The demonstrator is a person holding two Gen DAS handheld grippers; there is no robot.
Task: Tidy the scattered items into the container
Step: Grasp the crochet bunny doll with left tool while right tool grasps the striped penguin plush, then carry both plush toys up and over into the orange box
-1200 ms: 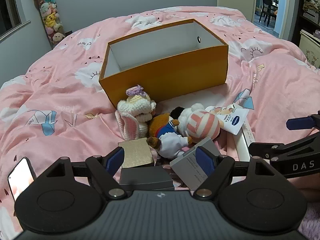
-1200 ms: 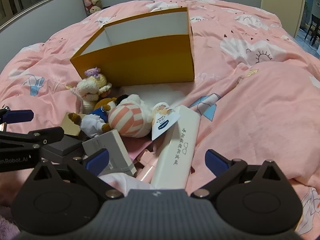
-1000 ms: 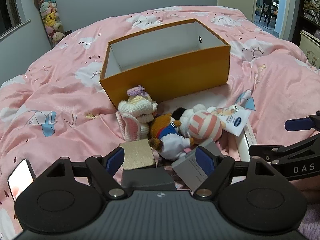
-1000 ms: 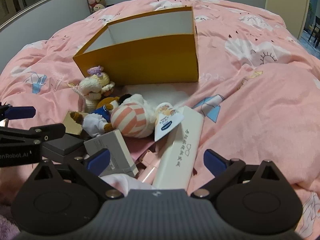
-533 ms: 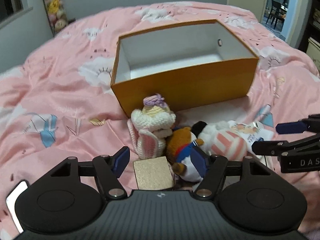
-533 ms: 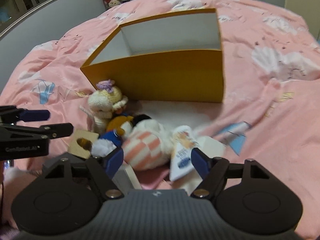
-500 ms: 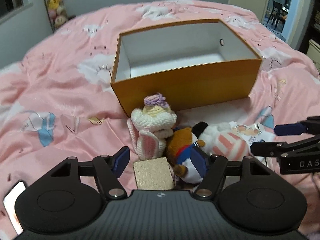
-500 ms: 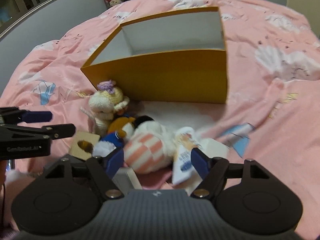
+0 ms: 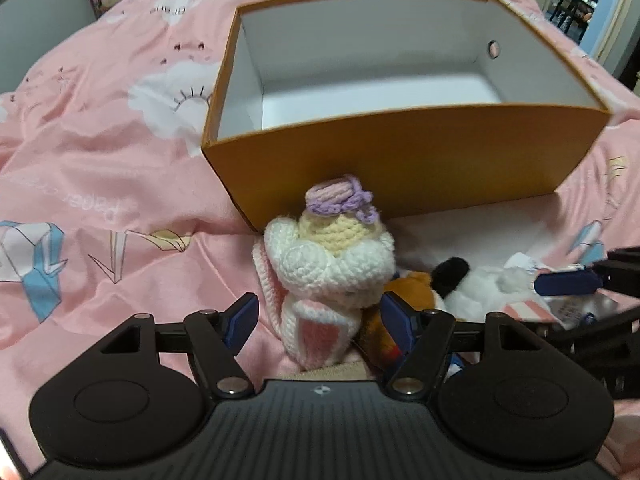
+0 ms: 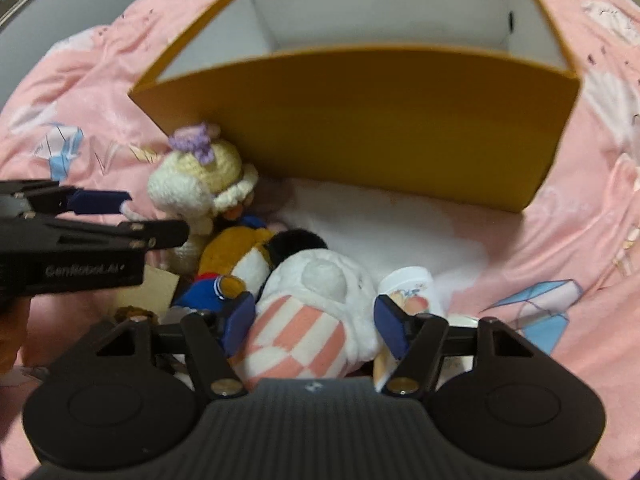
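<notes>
Right by the orange cardboard box (image 9: 400,160) on the pink bed (image 9: 100,184), a knitted white bunny (image 9: 324,264) sits between the left hand-held gripper (image 9: 320,320), whose pads stand apart from it. The right hand-held gripper (image 10: 310,326) is closing around a soft, round, pink-striped plush (image 10: 312,320), not squeezing yet.

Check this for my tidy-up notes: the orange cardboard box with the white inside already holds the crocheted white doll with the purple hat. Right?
Not right. The orange cardboard box holds nothing; its white inside is bare in the left wrist view. The crocheted white doll with the purple hat sits outside it, on the pink bedspread against its front wall.
</notes>
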